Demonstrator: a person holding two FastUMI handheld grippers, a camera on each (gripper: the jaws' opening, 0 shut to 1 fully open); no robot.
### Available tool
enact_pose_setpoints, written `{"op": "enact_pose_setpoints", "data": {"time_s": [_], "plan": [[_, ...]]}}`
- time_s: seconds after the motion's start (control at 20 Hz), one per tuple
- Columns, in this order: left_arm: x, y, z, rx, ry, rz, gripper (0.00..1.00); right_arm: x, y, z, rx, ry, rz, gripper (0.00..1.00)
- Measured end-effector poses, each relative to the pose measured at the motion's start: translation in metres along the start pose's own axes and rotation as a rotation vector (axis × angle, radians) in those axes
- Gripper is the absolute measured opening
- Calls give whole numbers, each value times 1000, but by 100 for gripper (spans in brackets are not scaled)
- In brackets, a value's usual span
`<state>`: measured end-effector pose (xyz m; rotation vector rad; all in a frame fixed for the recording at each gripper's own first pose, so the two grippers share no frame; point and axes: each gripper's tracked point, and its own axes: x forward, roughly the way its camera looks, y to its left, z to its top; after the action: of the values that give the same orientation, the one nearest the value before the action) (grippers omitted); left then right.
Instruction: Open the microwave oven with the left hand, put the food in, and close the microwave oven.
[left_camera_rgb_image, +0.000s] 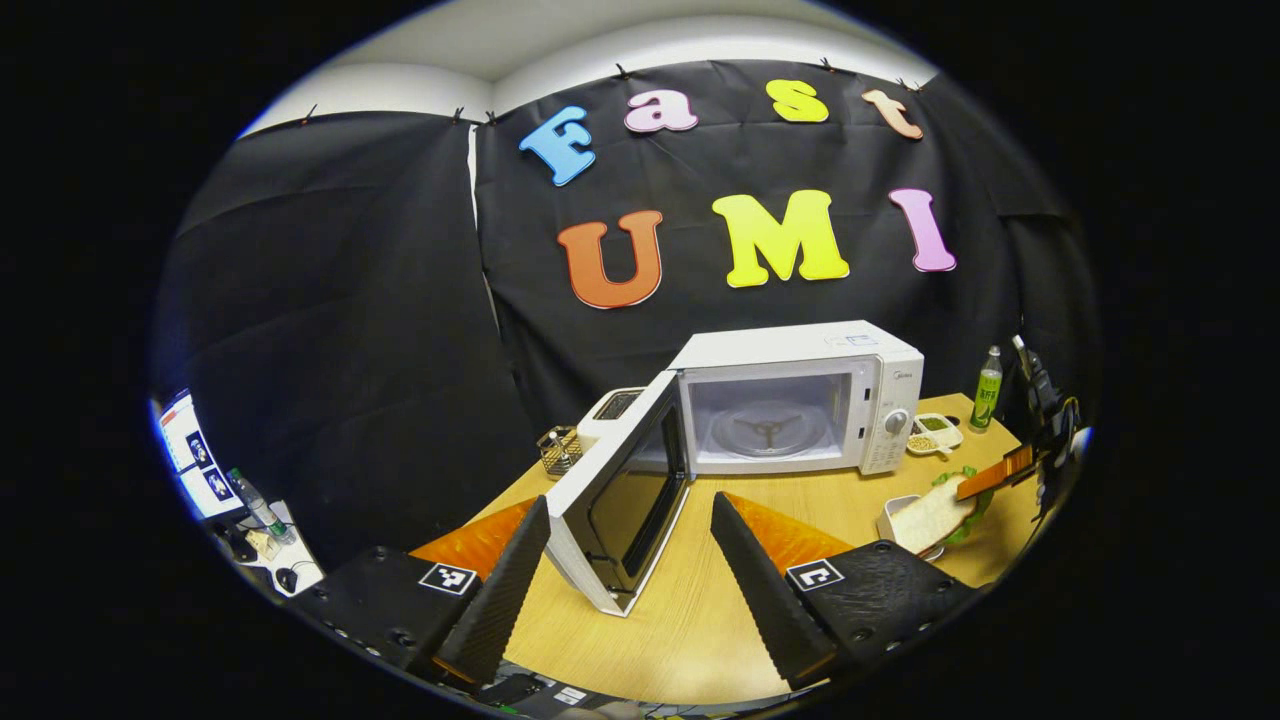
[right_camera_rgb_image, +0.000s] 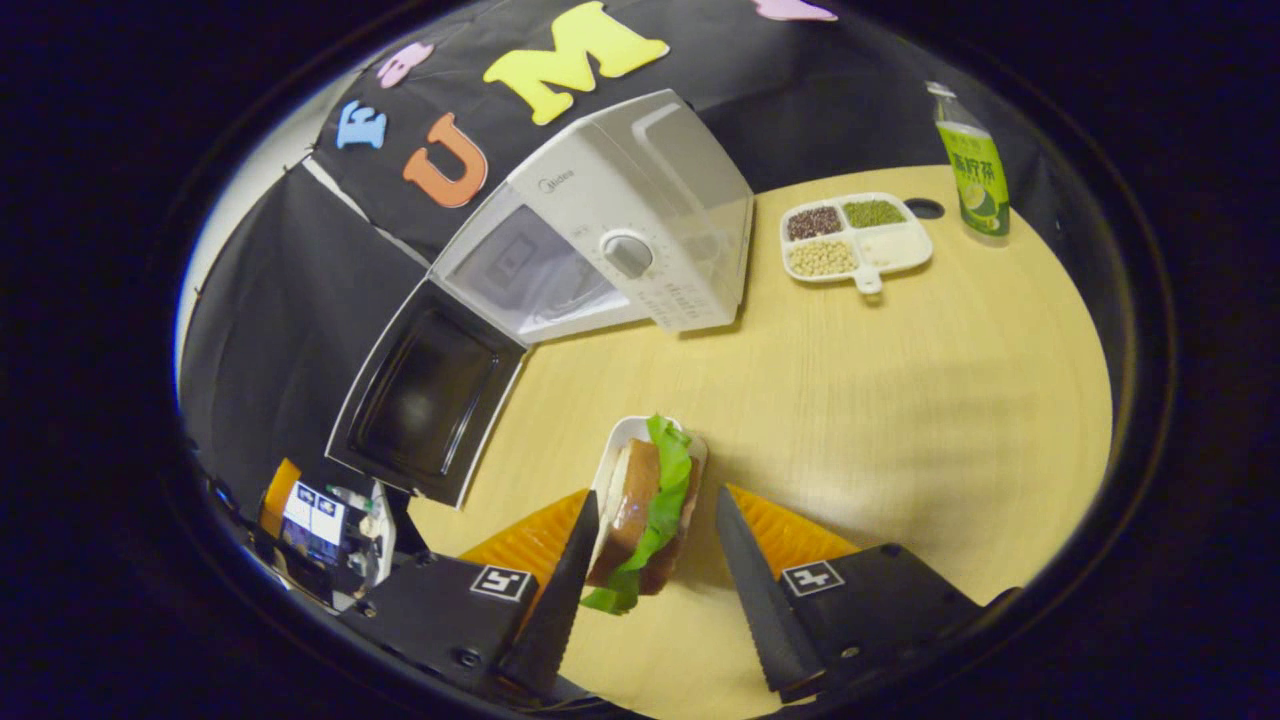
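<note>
The microwave door (left_camera_rgb_image: 625, 500) hangs open before the spread left tool (left_camera_rgb_image: 630, 580); the right tool (right_camera_rgb_image: 650, 570), spread around the sandwich (right_camera_rgb_image: 645, 510), should pinch its middle gently

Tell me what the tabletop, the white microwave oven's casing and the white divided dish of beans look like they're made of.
Light tabletop: wood or wood-look laminate, matte, judging by the fine straight grain lines.
White microwave oven: probably painted sheet metal, smooth and slightly glossy, with soft reflections on its side.
White divided dish: ceramic or plastic, smooth; the pictures leave that open.
</note>
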<state>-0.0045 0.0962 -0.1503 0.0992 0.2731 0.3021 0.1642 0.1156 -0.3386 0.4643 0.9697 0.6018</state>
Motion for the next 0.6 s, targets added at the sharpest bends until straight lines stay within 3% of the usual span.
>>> {"op": "enact_pose_setpoints", "data": {"time_s": [0.05, 0.1, 0.2, 0.25, 0.3, 0.35, 0.4, 0.5, 0.55, 0.6], "plan": [[-3, -2, 2, 0, -3, 1, 96, 2, 3, -1, 44, 19, 24, 73], [-4, -3, 4, 6, -5, 4, 96, 4, 5, -1, 78, 38, 44, 52], [-8, -2, 3, 15, -2, 15, 96, 5, 2, 1, 126, 59, 51, 38], [-10, -1, 3, 16, -1, 19, 96, 3, 1, 1, 147, 67, 56, 36], [-11, 2, 2, 15, 2, 26, 96, 3, 2, 0, 172, 82, 61, 44], [-10, 4, 1, 13, 3, 31, 96, 3, 4, 0, 200, 84, 67, 43], [-11, 7, 1, 7, 5, 37, 97, 3, 5, 3, 219, 80, 73, 32], [-13, 12, 1, -1, 4, 39, 96, -6, 12, 9, 213, 61, 87, 30], [-14, 13, 0, -2, 3, 35, 96, -14, 20, 13, 207, 47, 99, 38], [-16, 15, -1, 2, 1, 30, 96, -20, 29, 18, 207, 31, 116, 37]]}}
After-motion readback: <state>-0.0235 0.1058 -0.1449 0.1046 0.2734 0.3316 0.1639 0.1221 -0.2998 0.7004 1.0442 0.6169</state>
